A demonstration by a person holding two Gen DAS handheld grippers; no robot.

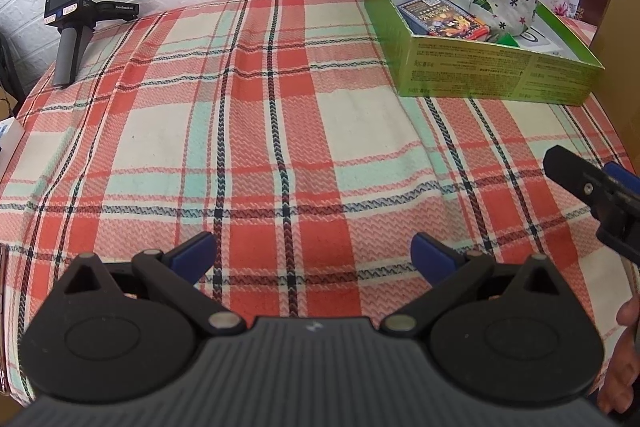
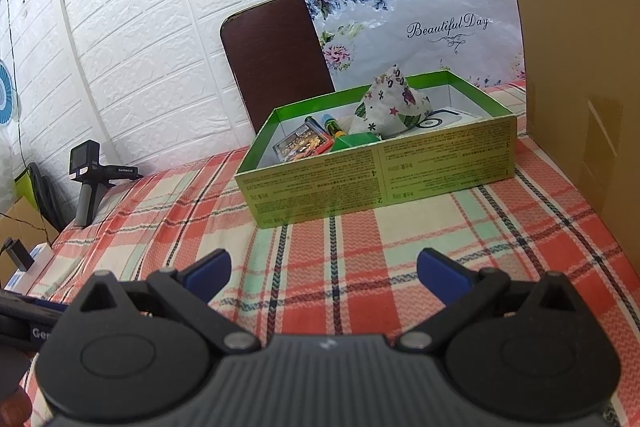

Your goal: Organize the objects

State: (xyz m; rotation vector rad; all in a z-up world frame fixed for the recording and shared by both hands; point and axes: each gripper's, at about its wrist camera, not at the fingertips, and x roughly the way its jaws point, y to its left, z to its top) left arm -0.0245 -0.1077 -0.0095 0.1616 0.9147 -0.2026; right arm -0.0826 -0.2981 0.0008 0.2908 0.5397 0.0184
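Nearest the lens, the left hand-held gripper [image 1: 314, 251] is held low over the plaid cloth [image 1: 248, 131] covering the desk, its blue-padded fingers [image 1: 196, 251] spread wide with nothing between them. Likewise, the right hand-held gripper [image 2: 324, 269] is seen with its fingers spread and nothing gripped, aimed toward the green box [image 2: 380, 163]. In the left wrist view, part of the right hand-held gripper is seen at the right edge, above the cloth near the desk's right side.

The green box is placed toward the far right corner of the desk, open at the top. Inside it are held a patterned cloth pouch [image 2: 390, 107], a flat dark printed pack [image 1: 440, 15] and a white card [image 2: 444, 118], with small tubes [image 2: 330, 123] lying behind the pack. A brown cardboard panel [image 2: 580, 75] is stood just beside the box on the right. At the far left corner of the desk, a black handheld device [image 1: 72, 23] is propped on its grey handle.
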